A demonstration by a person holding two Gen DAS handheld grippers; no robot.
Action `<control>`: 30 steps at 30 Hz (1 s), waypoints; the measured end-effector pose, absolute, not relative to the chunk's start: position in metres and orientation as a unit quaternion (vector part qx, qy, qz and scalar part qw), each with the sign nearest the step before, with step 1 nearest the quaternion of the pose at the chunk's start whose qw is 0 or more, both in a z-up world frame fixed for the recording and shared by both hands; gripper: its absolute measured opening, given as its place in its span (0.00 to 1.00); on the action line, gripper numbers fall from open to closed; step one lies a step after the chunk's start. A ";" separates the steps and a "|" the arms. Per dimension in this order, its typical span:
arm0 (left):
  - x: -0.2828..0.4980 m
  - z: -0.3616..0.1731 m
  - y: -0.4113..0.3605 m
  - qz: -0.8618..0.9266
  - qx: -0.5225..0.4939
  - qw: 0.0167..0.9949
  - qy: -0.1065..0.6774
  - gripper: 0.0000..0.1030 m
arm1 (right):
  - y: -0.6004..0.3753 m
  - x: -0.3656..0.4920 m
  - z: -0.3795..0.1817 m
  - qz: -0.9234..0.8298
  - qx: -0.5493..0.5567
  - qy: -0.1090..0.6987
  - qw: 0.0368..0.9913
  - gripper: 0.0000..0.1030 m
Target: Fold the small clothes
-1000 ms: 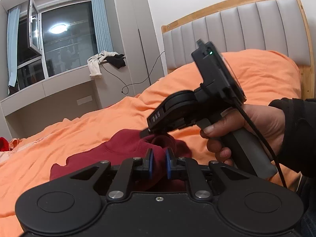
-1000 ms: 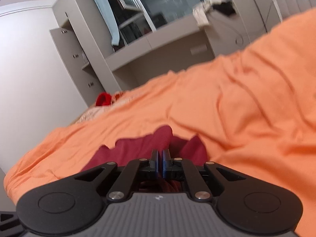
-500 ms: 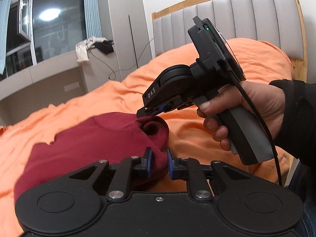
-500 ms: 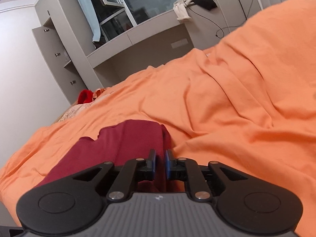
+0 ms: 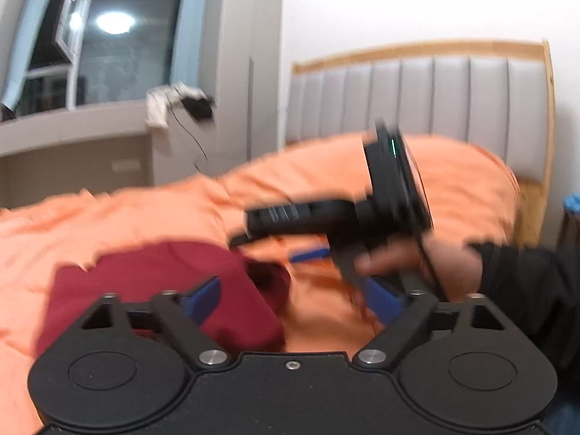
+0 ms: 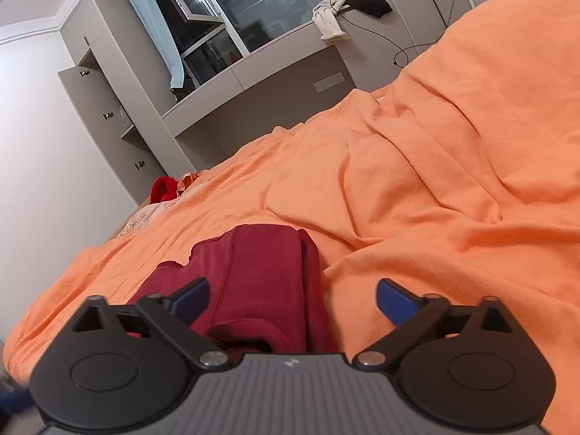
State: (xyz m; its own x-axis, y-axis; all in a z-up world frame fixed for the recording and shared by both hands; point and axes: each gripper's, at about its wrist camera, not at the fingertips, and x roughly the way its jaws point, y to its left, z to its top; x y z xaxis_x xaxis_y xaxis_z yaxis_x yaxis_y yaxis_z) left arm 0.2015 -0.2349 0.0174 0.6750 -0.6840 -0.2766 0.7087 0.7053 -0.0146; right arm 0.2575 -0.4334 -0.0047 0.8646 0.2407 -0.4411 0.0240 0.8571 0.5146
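An orange bed (image 6: 435,166) fills both views, with open sheet all around. On it, near its front edge, lies a dark red garment (image 6: 253,275), now folded over and flat. Both the left tongs (image 5: 293,297) and right tongs (image 6: 291,301) have just sprung wide, releasing the cloth; this fold looks finished.

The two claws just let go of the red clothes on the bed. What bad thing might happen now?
Both claws have just been opening, and nothing is pinched now.

1. The dark red folded fleece garment lies on a wrinkly orange bedsheet, so its thick fold near the right claw might spring open.

2. The left claw has one finger over the garment, so pulling back could snag it.

3. The two claws are close together in the left view and could bump.
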 end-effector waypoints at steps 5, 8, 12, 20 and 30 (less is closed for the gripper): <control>0.199 0.038 -0.220 -0.339 0.048 0.936 0.085 0.99 | -0.433 0.262 -0.010 0.036 0.268 0.272 0.924 1.00; 0.208 0.043 -0.212 -0.301 0.060 0.949 0.078 0.99 | -0.434 0.264 -0.014 0.026 0.268 0.281 0.921 1.00; 0.229 0.049 -0.191 -0.258 0.049 0.960 0.097 0.99 | -0.434 0.263 -0.014 0.024 0.268 0.278 0.922 1.00; 0.286 0.042 -0.139 -0.171 -0.032 0.962 0.209 0.99 | -0.410 0.260 -0.005 0.049 0.193 0.264 0.944 1.00; 0.305 -0.009 -0.114 -0.224 -0.059 0.932 0.277 1.00 | -0.386 0.257 -0.027 0.071 0.108 0.297 0.946 1.00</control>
State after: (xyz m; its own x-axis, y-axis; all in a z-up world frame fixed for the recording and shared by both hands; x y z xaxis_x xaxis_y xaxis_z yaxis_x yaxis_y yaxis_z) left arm 0.3050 -0.1144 -0.0085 0.7456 -0.4515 -0.4901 0.3857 0.8922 -0.2351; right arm 0.2572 -0.3863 -0.0266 0.8133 0.1983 -0.5470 -0.0697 0.9666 0.2467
